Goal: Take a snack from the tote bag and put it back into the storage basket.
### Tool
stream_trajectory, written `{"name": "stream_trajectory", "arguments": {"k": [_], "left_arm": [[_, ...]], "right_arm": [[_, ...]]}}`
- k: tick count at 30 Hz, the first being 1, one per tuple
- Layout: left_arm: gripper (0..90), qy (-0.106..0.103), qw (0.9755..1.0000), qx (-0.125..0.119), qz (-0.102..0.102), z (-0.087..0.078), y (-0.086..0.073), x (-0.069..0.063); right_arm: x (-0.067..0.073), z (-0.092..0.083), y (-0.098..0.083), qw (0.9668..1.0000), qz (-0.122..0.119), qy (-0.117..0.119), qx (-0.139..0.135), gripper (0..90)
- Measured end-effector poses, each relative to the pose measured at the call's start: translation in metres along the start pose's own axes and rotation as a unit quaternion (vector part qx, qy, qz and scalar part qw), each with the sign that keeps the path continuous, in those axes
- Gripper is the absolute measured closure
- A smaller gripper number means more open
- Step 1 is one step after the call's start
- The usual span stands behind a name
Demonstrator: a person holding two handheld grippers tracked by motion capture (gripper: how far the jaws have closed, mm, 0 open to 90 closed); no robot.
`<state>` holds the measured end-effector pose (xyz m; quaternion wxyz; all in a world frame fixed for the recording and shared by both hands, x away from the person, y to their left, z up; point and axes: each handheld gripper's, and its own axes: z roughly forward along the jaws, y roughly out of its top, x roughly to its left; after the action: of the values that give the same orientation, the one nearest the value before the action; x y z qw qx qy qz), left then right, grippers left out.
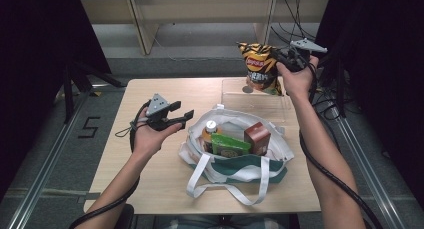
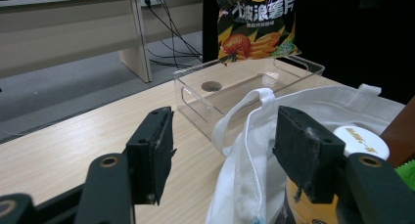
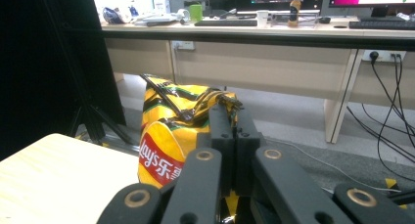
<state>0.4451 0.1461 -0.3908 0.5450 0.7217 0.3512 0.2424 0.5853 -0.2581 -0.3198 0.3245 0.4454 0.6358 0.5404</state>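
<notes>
A yellow and black chip bag [image 1: 260,66] hangs in the air over the clear plastic box [image 1: 235,91] at the table's far right. My right gripper [image 1: 284,56] is shut on the bag's top corner [image 3: 215,104], and the bag's lower end [image 2: 257,31] dangles just above the box [image 2: 244,87]. My left gripper [image 1: 181,115] is open, held above the table just left of the white tote bag [image 1: 235,161], with nothing between its pads [image 2: 154,150]. The tote's rim and handle [image 2: 244,136] lie just beyond the jaws.
Inside the tote stand a white-capped bottle [image 1: 211,131], a green packet [image 1: 229,146] and a brown carton [image 1: 257,138]. Bare light wooden tabletop [image 1: 145,174] lies left of the tote. Desks and cables [image 3: 386,106] are beyond the table's far edge.
</notes>
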Motion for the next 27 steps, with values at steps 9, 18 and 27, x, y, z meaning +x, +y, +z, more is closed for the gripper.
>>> {"name": "stream_trajectory", "arguments": {"k": [9, 18, 27], "left_arm": [[39.3, 0.000, 1.0000, 0.000, 0.000, 0.000, 0.000, -0.001], [39.3, 0.000, 1.0000, 0.000, -0.001, 0.000, 0.000, 0.000], [39.3, 0.000, 1.0000, 0.000, -0.001, 0.000, 0.000, 0.000]], "right_arm": [[-0.001, 0.004, -0.004, 1.0000, 0.002, 0.000, 0.009, 90.0], [-0.004, 0.009, -0.009, 0.9998, 0.002, 0.000, 0.017, 90.0], [-0.006, 0.013, -0.015, 0.9997, 0.009, -0.003, 0.024, 90.0]]}}
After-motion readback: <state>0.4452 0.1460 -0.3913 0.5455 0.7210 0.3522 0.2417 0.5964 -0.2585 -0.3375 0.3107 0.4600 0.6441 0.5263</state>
